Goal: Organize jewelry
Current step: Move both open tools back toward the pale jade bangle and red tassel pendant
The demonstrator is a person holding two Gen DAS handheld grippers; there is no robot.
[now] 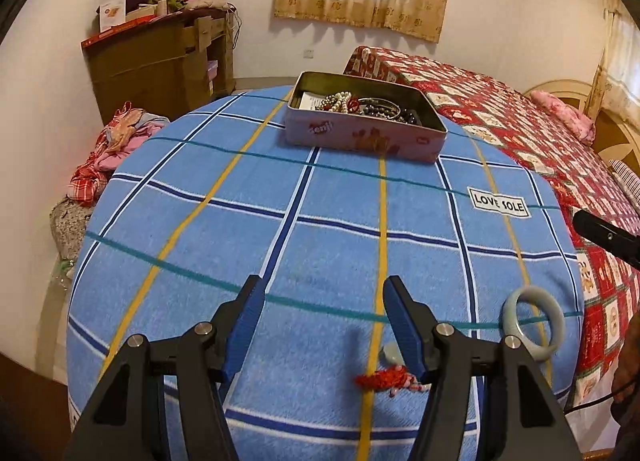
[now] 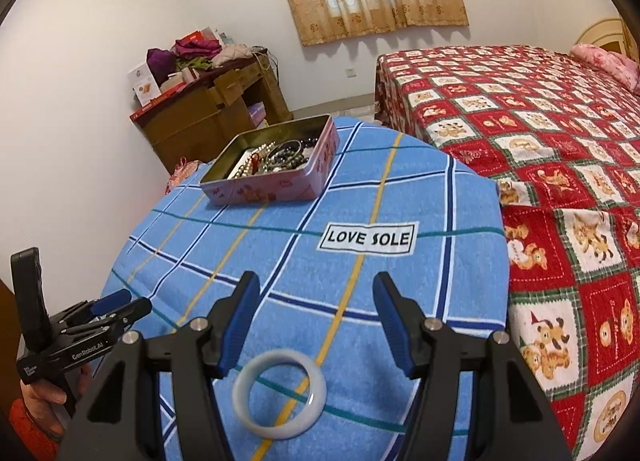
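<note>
A pink tin box (image 1: 362, 137) (image 2: 272, 189) with beaded necklaces and bangles inside stands at the far side of the blue checked cloth (image 1: 280, 245). A pale jade bangle (image 1: 534, 323) (image 2: 279, 396) lies flat on the cloth near me. A red cord with a small pale pendant (image 1: 390, 375) lies beside it. My left gripper (image 1: 322, 291) is open and empty, above the red cord. My right gripper (image 2: 316, 287) is open and empty, with the bangle lying between and below its fingers. The left gripper also shows in the right wrist view (image 2: 116, 303).
A bed with a red patterned quilt (image 2: 560, 165) stands to the right of the cloth-covered table. A "LOVE SOLE" label (image 2: 368, 237) is on the cloth. A brown cabinet piled with clothes (image 1: 160, 57) stands at the back left wall.
</note>
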